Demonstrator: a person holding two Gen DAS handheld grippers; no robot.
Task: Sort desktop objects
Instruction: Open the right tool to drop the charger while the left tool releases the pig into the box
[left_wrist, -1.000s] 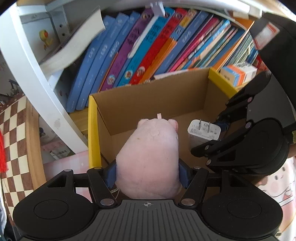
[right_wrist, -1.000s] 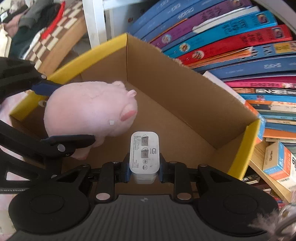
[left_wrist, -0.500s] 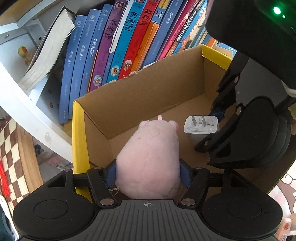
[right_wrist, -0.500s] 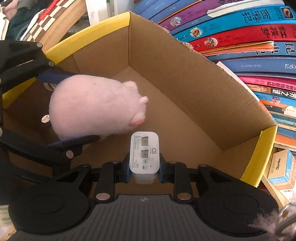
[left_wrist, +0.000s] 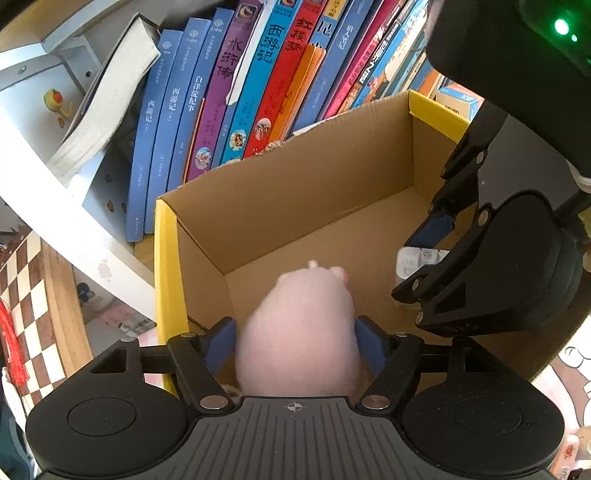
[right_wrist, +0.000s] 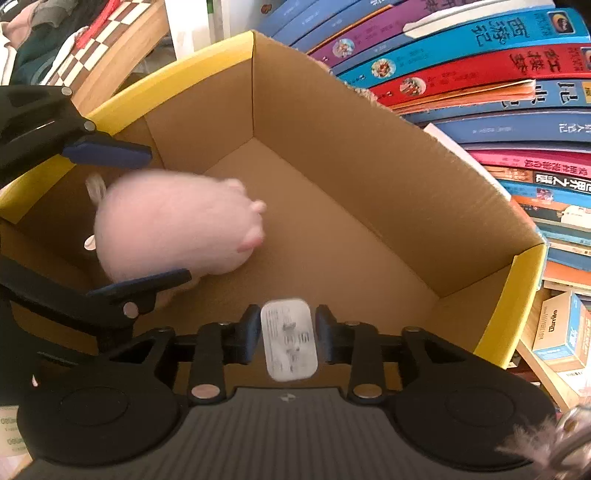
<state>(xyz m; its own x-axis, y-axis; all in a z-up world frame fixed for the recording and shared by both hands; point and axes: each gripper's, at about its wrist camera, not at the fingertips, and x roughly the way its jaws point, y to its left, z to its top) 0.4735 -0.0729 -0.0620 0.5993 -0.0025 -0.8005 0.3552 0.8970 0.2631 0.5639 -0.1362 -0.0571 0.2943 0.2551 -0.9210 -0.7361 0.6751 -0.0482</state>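
Pink plush pig (left_wrist: 299, 328) blurred btwn left gripper (left_wrist: 295, 343) fingers, jaws apart; right gripper (right_wrist: 288, 332) spread wide, charger (right_wrist: 289, 339) loose, both over cardboard box (right_wrist: 369, 147).

A home room: a bookshelf (left_wrist: 92, 206) packed with children's books (left_wrist: 266, 74) beside a checkered wooden board (right_wrist: 110, 37).

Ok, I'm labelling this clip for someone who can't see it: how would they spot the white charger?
Find the cardboard box with yellow flaps in front of the row of books. Over its near edge, the right tool frames the white charger: small, flat-sided and rounded, unlike the fluffy pink plush toy beside it.
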